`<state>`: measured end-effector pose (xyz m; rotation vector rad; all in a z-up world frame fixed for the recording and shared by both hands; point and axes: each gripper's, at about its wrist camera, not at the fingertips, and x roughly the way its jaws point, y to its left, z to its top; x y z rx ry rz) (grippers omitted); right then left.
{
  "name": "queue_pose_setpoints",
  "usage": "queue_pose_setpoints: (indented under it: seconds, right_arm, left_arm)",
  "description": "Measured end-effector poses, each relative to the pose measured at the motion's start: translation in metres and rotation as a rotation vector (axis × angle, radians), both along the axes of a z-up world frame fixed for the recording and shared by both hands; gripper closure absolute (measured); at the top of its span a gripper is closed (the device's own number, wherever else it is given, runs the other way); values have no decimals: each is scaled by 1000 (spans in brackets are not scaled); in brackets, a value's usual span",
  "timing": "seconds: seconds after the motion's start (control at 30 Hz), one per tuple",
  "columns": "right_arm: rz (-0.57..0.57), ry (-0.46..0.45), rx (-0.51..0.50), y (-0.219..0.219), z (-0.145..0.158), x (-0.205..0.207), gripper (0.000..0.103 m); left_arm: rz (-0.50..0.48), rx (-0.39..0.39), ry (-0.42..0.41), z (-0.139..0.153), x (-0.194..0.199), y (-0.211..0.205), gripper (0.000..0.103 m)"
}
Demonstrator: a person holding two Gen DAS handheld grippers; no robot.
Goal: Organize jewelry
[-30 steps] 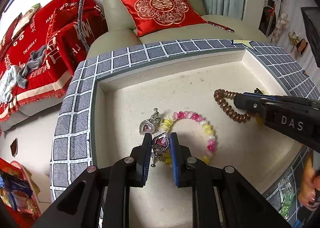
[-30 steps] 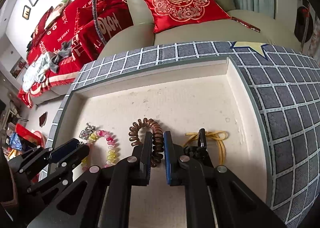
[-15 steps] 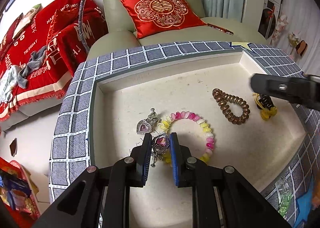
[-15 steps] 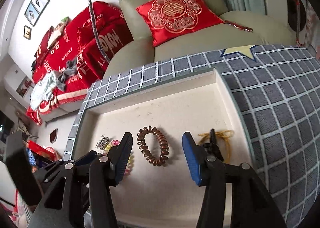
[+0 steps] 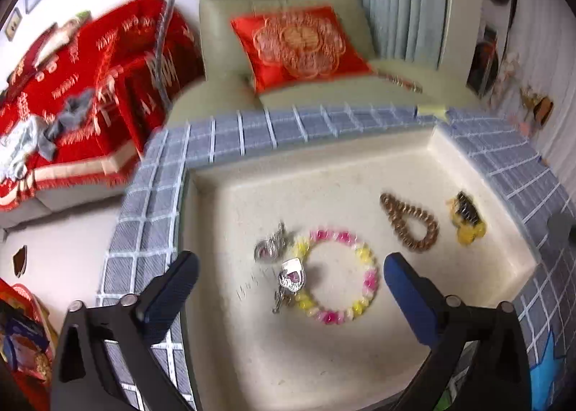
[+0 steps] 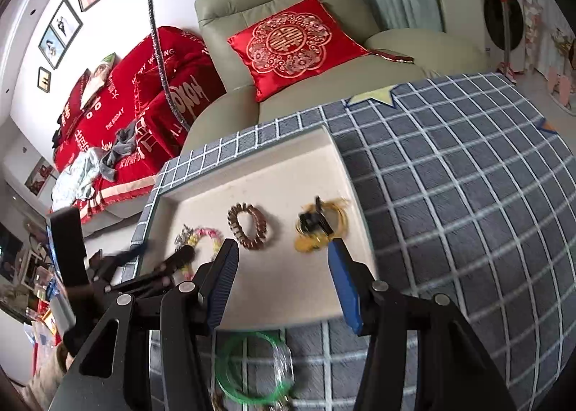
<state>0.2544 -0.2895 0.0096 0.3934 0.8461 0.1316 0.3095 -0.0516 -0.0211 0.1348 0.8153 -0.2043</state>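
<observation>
Left tool [image 5: 289, 288]: jaws spread wide, holding nothing; it hangs over the near-left part of the tray [image 5: 324, 166], straight above the heart pieces.
Right tool [image 6: 282, 279]: also wide open and empty, poised over the tray's near edge; the green bangle [image 6: 252, 367] lies on the checked cloth [image 6: 468, 195] below it, outside the tray.
Heart pendants [image 5: 292, 274]: two small silvery hearts with pink stones at the left of the bead ring, one overlapping its rim; I judge them light, hard and slippery — best pinched flat across the heart body, not by the thin clasp or chain.
Bead bracelet [image 5: 338, 281]: pink, yellow and white beads in a loose ring; probably elastic and floppy, so a grip on one short arc should lift it, though it will sag.
Coil hair tie [image 5: 410, 227]: brown spiral loop beside the beads, apart from them; springy and soft, easy to take anywhere on the coil.
Yellow piece [image 5: 466, 218]: yellow cord with a dark clip, near the right wall — light; the clip looks the firmest hold.
Hard to make out: the left view is motion-blurred, so the pendants' chain and clasp are unclear; the bangle is partly hidden by the right tool, and something brownish below it is cut off.
</observation>
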Motion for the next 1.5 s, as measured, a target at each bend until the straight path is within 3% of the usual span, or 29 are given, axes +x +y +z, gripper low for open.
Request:
queue_pose_setpoints:
  seconds: [0.17,0.23,0.27,0.57,0.6,0.63,0.8,1.0,1.5]
  right_arm:
    - [-2,18,-18,-2,-4,-15,45]
    - [2,20,-23,1,-6,-20,31]
    - [8,20,-25,2,-6,-22,19]
    - [13,7,-17,1,-6,-55,16]
    - [9,5,-18,1,-7,-58,13]
    - [7,7,-16,1,-7,-61,0]
    - [12,12,-4,0,-8,-75,0]
    - [40,100,-3,5,-17,-85,0]
    - [73,182,-56,18,-44,-117,0]
  left_arm:
    - [-11,5,-6,8,-6,-3,0]
    - [-14,8,-18,13,-12,-2,0]
    - [-16,11,-20,14,-16,-1,0]
    - [-1,50,-41,23,-64,14,0]
    - [-1,49,-43,24,-71,17,0]
    - [-5,47,-41,24,-75,18,0]
    - [-26,19,-22,25,-99,30,0]
    - [-87,-14,21,21,-131,38,0]
    - [-197,0,79,1,-211,37,0]
